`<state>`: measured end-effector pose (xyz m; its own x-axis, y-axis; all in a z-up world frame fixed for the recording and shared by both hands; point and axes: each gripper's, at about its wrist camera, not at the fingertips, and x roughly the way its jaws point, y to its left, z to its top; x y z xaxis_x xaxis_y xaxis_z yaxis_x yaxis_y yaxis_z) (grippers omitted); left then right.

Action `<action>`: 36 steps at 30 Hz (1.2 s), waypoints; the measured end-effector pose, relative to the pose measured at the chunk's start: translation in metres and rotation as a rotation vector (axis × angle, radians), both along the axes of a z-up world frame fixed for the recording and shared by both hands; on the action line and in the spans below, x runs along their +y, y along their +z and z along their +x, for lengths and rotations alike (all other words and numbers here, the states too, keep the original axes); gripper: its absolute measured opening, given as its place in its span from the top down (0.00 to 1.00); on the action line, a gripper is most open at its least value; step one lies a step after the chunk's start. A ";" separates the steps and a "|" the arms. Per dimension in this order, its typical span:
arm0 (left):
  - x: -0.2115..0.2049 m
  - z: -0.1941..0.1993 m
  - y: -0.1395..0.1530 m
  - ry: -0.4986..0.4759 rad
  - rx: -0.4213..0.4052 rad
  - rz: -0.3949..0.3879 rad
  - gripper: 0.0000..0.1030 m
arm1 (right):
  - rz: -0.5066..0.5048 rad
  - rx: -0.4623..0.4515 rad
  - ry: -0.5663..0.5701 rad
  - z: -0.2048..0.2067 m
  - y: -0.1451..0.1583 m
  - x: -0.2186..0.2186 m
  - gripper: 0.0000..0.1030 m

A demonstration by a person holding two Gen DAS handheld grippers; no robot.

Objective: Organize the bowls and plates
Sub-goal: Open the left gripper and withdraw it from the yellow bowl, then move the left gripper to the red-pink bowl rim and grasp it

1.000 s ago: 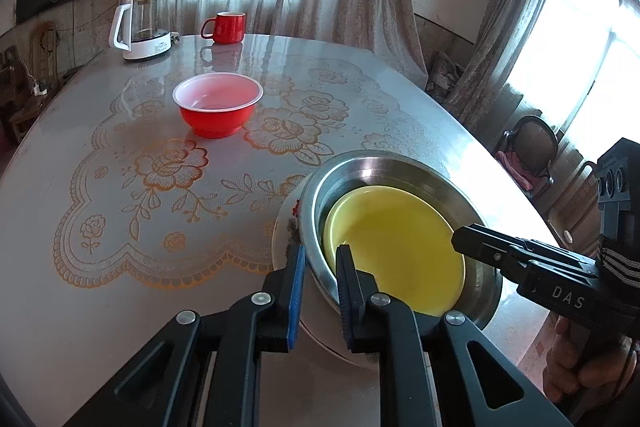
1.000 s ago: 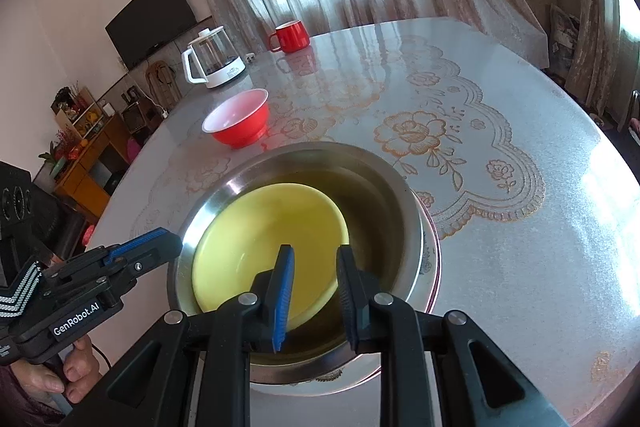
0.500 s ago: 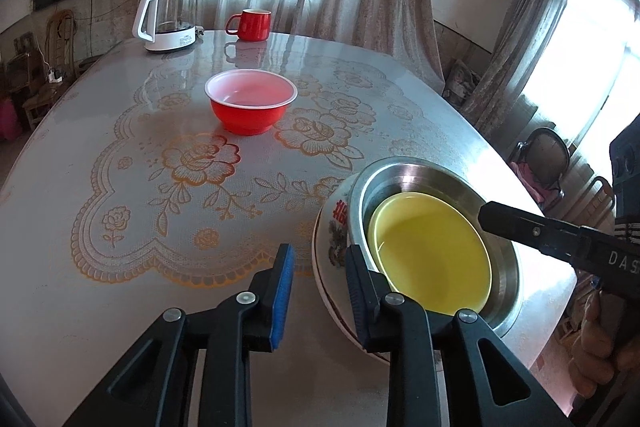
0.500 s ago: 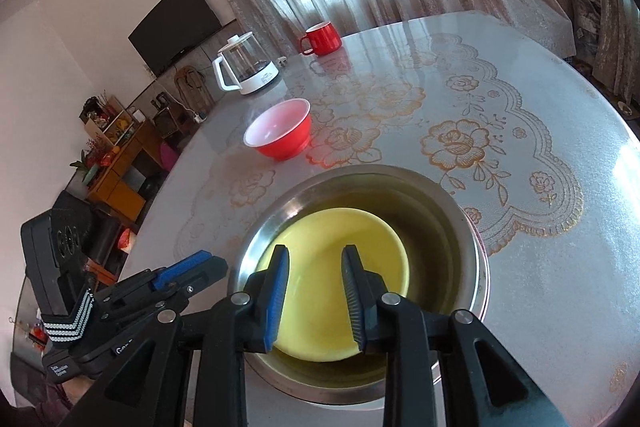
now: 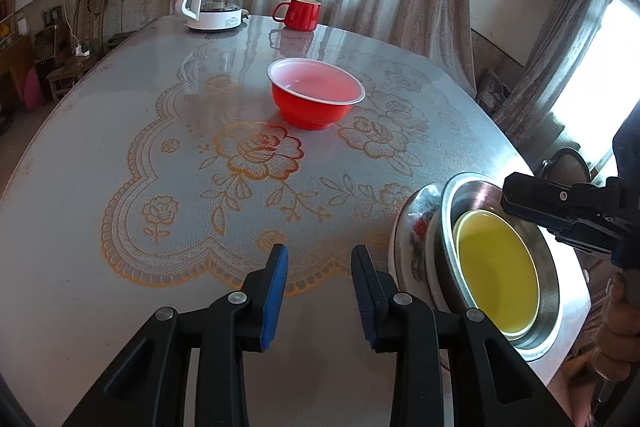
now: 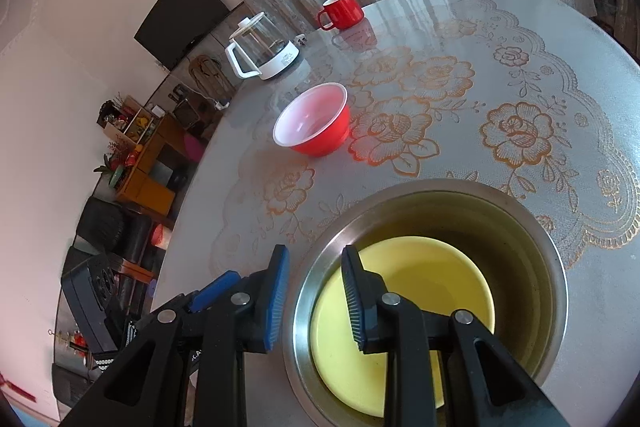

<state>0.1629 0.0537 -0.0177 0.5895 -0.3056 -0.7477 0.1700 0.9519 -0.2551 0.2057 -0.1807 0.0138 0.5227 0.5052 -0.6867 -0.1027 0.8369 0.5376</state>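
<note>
A steel bowl (image 6: 532, 227) with a yellow bowl (image 6: 432, 291) nested in it sits on a patterned plate (image 5: 412, 239) at the table's near right edge. A red bowl (image 5: 316, 99) with a white inside stands alone mid-table, also the red bowl (image 6: 316, 123) in the right wrist view. My left gripper (image 5: 320, 279) hangs over bare tablecloth left of the stack, its jaws opening with nothing between them. My right gripper (image 6: 314, 287) is open; the steel bowl's near rim shows between its fingers, untouched by the pads. The right gripper (image 5: 560, 215) hovers over that bowl.
A glass kettle (image 5: 216, 3) and a red mug (image 5: 300, 13) stand at the table's far edge. The lace-patterned tablecloth (image 5: 180, 187) covers the round table. A person's hand (image 5: 616, 331) holds the right gripper. Curtains, shelves and chairs ring the table.
My left gripper came off the steel bowl's rim, slid left away from the stack and widened its jaws. My right gripper drew back from over the yellow bowl to the steel rim, jaws slightly wider.
</note>
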 end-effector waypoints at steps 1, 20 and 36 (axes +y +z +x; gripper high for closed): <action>0.002 0.002 -0.001 0.006 0.003 0.001 0.65 | 0.010 0.007 0.000 0.004 0.000 0.000 0.74; 0.032 0.044 -0.019 0.088 0.070 -0.028 0.47 | 0.105 0.081 -0.035 0.087 0.007 -0.009 0.74; 0.037 0.096 0.000 0.076 0.051 -0.104 0.44 | 0.045 0.116 -0.045 0.149 0.002 0.001 0.74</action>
